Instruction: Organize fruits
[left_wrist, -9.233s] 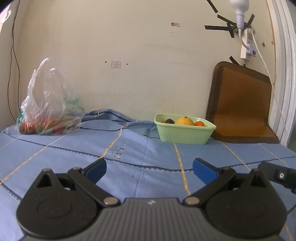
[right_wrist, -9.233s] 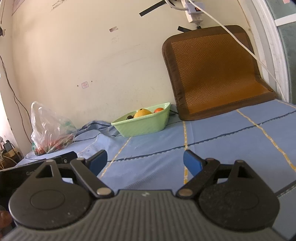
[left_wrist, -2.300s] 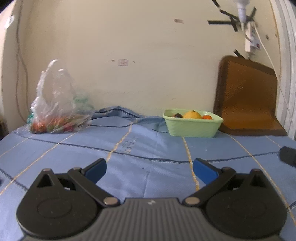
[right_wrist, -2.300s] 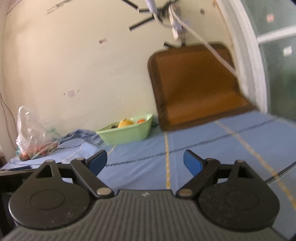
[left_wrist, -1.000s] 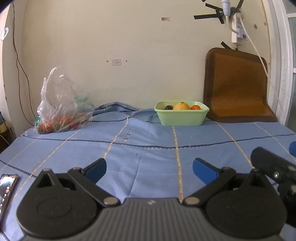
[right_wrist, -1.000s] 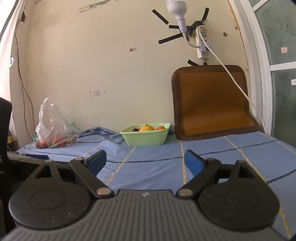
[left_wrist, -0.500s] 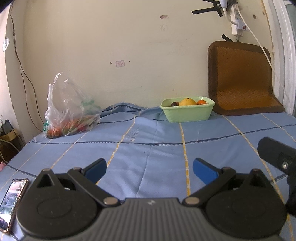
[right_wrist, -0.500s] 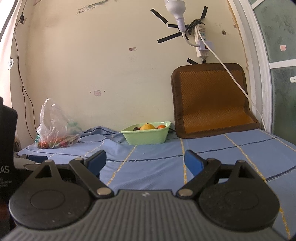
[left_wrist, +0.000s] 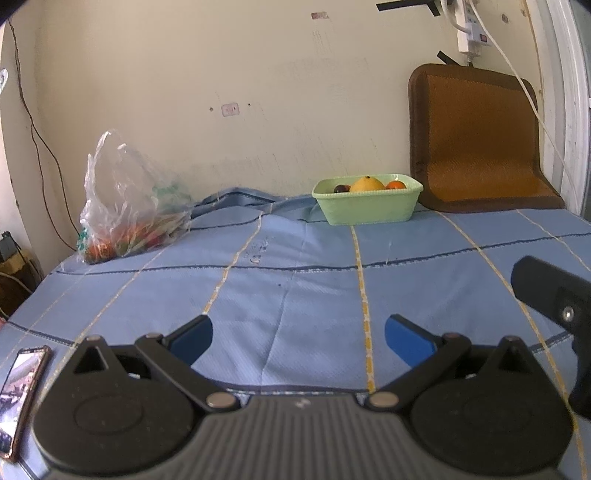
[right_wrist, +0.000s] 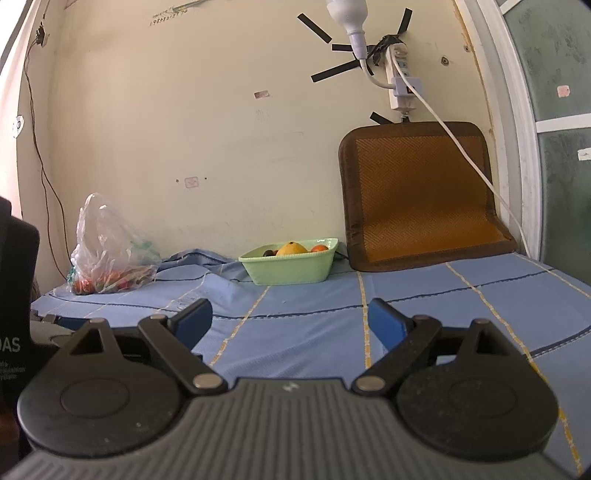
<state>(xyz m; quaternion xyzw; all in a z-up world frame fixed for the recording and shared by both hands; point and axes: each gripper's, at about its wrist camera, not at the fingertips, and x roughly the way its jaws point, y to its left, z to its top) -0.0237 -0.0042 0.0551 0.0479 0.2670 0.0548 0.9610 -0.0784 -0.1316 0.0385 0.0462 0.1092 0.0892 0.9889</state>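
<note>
Left wrist view looked across a bed covered in a blue checked sheet (left_wrist: 295, 288), the largest thing in sight, running back to a cream wall. A brown woven mat (left_wrist: 476, 136) leaned against that wall at the far right. At the far left sat a clear plastic bag (left_wrist: 125, 206) of red and green produce, slumped and only loosely gathered at the top. Well apart from it, near the mat, stood a pale green basket (left_wrist: 367, 210) already holding a yellow fruit (left_wrist: 366, 183), an orange one and a dark one. A phone (left_wrist: 22, 391) lay on the sheet at the near left edge.

Both tools hung low over the near sheet, far from either container. The left tool (left_wrist: 298, 334) had its blue pads spread with nothing between them; the right tool (right_wrist: 290, 319) was likewise wide and empty.

The likely trouble lay with the bag: thin film could snag or tear in the pads, or the soft mattress could let it tip and spill fruit.
</note>
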